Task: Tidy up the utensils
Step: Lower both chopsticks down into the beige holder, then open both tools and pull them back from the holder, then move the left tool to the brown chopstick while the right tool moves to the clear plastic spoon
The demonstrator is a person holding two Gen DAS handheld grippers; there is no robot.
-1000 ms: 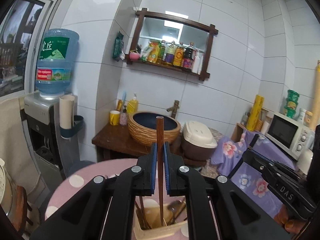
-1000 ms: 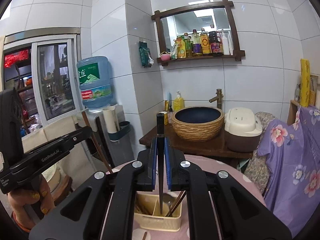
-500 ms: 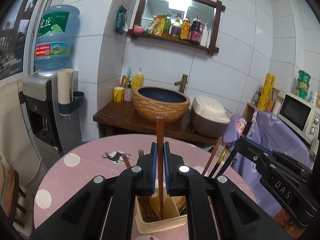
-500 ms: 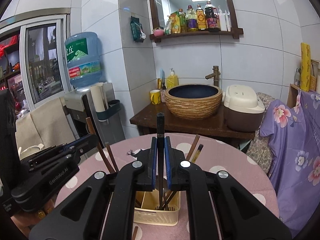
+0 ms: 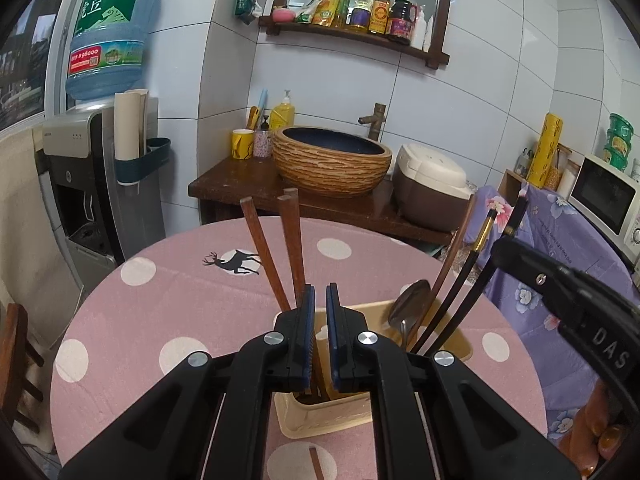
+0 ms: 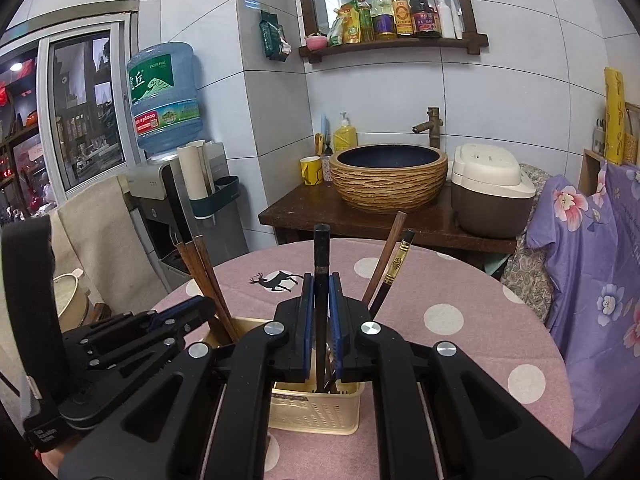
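Left gripper (image 5: 317,300) jaws parted, empty; brown chopsticks (image 5: 291,248) just left of jaws, standing in basket (image 5: 320,420). Right gripper (image 6: 322,292) jaws clenched on black chopstick (image 6: 321,252), tip inside basket. Risk: tilted release, chopstick tips light basket on surface (image 6: 460,288).

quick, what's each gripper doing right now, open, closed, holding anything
Left gripper: open, holding nothing; the brown wooden chopstick stands free in the beige plastic utensil basket.
Right gripper: closed on a black chopstick over the basket.
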